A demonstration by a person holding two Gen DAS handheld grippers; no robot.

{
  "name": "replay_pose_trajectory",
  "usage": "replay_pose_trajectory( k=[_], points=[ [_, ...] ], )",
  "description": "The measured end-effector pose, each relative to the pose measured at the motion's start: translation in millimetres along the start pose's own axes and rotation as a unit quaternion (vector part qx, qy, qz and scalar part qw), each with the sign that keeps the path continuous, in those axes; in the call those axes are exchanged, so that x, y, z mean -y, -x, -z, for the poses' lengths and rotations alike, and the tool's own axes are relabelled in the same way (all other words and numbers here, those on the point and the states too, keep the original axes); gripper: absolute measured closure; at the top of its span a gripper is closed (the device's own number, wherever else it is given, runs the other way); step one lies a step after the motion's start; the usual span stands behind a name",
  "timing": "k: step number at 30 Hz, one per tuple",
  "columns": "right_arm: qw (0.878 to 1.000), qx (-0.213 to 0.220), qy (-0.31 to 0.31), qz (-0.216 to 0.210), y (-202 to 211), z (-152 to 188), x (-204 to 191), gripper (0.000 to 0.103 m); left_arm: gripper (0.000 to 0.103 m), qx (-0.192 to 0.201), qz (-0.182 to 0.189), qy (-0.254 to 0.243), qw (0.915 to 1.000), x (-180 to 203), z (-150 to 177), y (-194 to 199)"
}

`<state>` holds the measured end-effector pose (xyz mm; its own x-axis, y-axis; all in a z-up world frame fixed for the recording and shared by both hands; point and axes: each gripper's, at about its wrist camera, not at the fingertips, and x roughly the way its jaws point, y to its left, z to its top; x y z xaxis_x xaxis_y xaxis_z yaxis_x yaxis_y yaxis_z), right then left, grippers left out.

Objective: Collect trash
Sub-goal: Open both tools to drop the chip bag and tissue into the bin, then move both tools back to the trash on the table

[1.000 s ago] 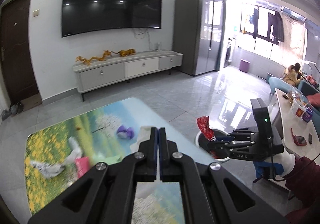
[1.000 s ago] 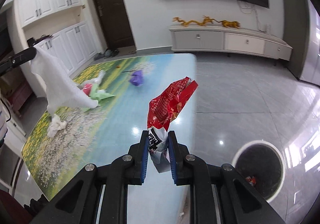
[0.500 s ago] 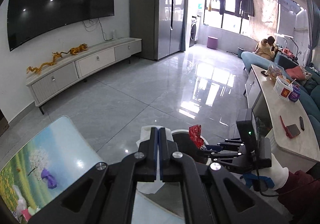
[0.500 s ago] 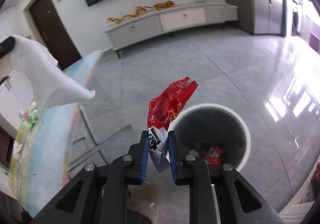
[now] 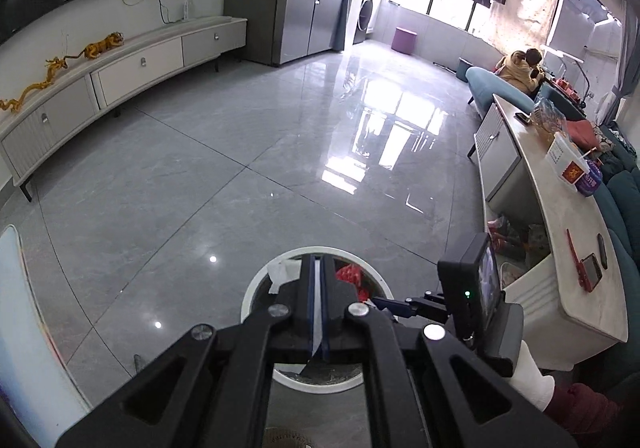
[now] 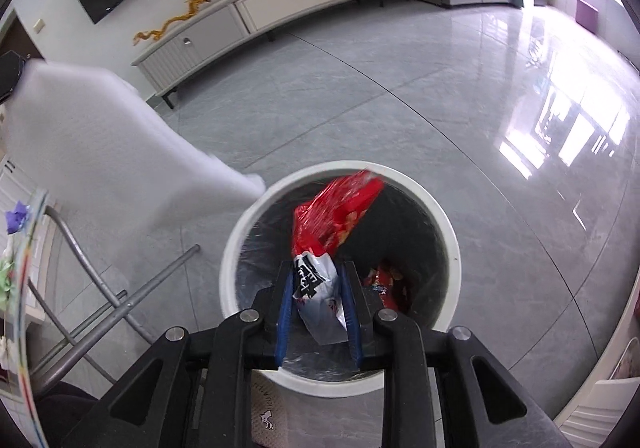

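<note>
A round white trash bin (image 6: 440,215) with a black liner stands on the grey floor, with red wrappers at its bottom. My right gripper (image 6: 317,280) is shut on a red and white snack wrapper (image 6: 336,211) and holds it over the bin's mouth. My left gripper (image 5: 317,272) is shut on a white paper tissue (image 5: 282,274), right above the bin's rim (image 5: 256,284). The tissue (image 6: 104,155) hangs large at the left of the right wrist view. The right gripper (image 5: 404,304) shows in the left wrist view, over the bin.
The picture-topped table's edge (image 6: 24,288) with a purple scrap (image 6: 16,213) and its metal legs (image 6: 120,300) lies left of the bin. A long white counter (image 5: 560,248) stands to the right, a TV cabinet (image 5: 120,67) at the far wall.
Both grippers have swung from the table to over the trash bin, still holding the tissue and the wrapper. The bin now fills the view below them.
</note>
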<state>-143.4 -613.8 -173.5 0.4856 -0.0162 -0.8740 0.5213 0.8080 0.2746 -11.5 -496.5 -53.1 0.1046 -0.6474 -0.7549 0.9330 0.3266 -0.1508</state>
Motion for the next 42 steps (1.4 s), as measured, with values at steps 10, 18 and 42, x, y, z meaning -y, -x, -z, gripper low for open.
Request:
replay_pose_trajectory(
  k=[10, 18, 42],
  points=[
    [1.000, 0.004, -0.024, 0.016, 5.1, 4.2, 15.0, 0.067, 0.054, 0.000, -0.012, 0.027, 0.9996, -12.7, 7.1, 4.8],
    [0.999, 0.042, -0.016, 0.013, 38.5, 2.6, -5.6, 0.067, 0.054, 0.043, -0.089, 0.011, 0.9951, -15.1, 40.7, 65.7],
    [0.985, 0.119, 0.108, -0.063, 131.5, 19.4, -188.2, 0.059, 0.054, 0.110, -0.285, 0.111, 0.9455, -115.4, 213.9, 264.3]
  ],
)
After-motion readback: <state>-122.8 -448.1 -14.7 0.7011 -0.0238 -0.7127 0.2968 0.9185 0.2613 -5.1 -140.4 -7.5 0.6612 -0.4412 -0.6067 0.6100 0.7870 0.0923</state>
